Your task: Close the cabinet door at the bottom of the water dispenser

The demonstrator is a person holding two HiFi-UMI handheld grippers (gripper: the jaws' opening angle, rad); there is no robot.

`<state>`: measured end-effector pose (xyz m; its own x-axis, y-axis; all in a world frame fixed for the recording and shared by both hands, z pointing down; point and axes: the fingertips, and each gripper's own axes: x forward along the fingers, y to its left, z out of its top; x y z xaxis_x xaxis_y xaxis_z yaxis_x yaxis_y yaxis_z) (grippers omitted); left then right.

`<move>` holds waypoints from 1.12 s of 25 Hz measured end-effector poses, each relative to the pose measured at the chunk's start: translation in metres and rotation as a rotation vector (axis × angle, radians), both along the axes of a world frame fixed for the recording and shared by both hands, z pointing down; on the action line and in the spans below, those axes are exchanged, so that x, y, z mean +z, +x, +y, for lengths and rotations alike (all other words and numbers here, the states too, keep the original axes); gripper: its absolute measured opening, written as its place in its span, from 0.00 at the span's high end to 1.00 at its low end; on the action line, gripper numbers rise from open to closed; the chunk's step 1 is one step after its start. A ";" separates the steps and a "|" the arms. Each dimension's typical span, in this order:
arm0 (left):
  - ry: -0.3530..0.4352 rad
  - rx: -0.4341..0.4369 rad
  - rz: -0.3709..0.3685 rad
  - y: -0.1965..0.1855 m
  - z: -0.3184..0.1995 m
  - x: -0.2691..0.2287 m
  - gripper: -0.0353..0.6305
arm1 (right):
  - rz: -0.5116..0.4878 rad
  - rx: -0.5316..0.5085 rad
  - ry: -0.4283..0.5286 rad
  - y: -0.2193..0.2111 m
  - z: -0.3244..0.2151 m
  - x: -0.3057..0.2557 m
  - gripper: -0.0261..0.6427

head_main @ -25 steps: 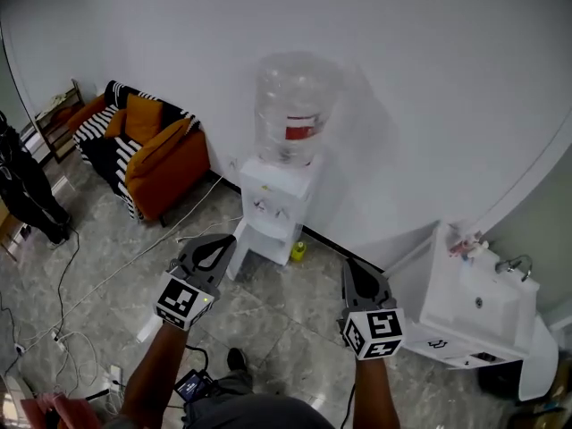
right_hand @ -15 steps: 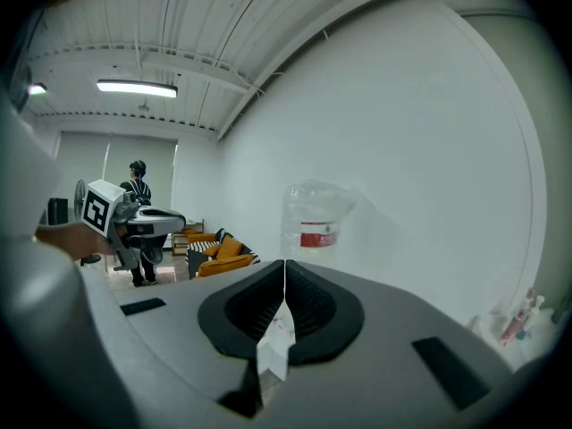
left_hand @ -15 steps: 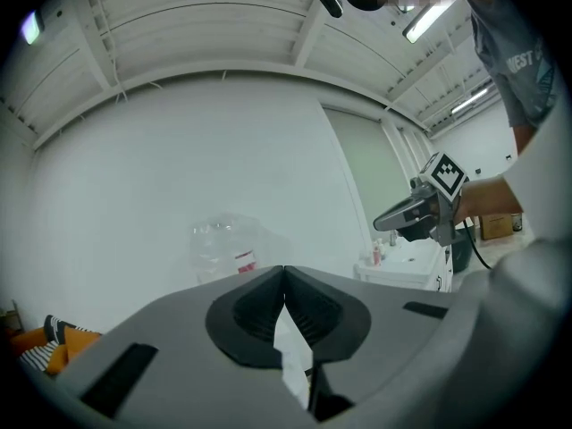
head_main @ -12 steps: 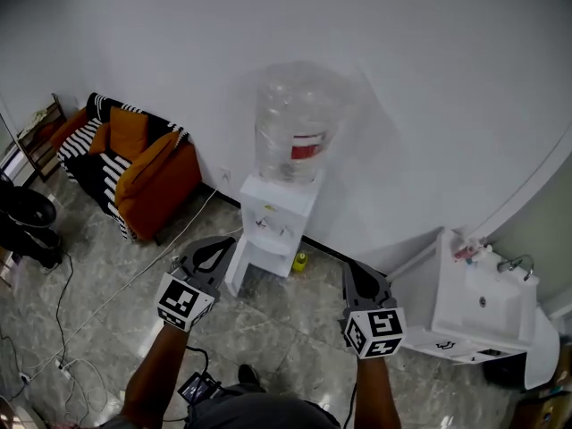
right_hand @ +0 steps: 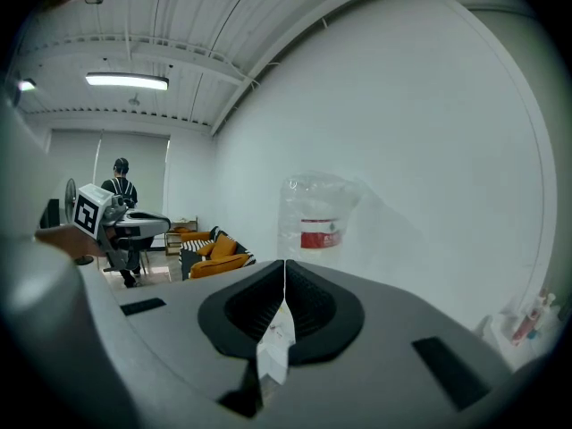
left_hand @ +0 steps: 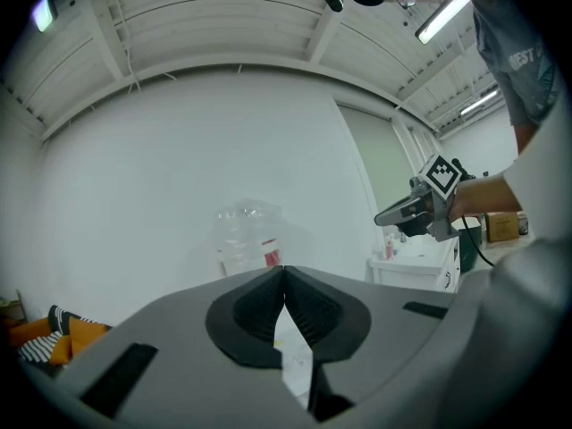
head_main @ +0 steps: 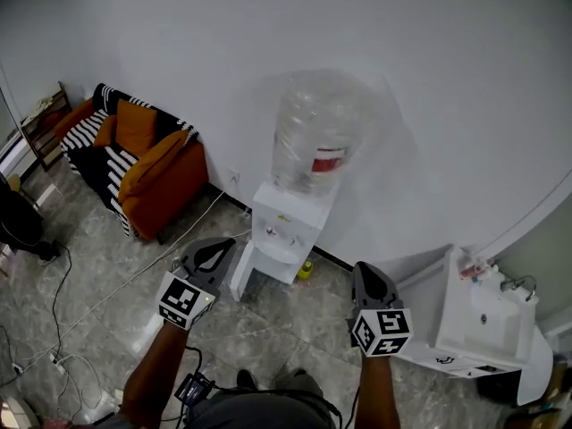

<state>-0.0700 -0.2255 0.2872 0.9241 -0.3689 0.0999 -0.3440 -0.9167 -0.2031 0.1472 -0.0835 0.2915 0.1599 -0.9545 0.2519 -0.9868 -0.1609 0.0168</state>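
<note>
Tools are both clenched on nothing: the left tool (head_main: 217,247) and right tool (head_main: 367,275) are pointing at the water dispenser (head_main: 288,226), which is sitting nearer and larger than 1 second ago. The approach is closing, I judge, but no contact is being made yet. Its cabinet door (head_main: 242,273) is standing ajar at the dispenser's foot, near the left tool. Only the head view is showing that door; both gripper views are catching just the bottle (right_hand: 313,217) above shut jaws.
</note>
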 end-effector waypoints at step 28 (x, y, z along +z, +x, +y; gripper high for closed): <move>-0.258 -0.219 -0.218 0.022 -0.119 0.191 0.92 | -0.089 -0.067 -0.175 0.094 -0.137 0.163 0.92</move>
<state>-0.0475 -0.3447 0.4787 0.7732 -0.4924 0.3996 -0.5115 -0.8567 -0.0660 0.2413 -0.2203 0.4540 0.0677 -0.9025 0.4254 -0.9940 -0.0977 -0.0490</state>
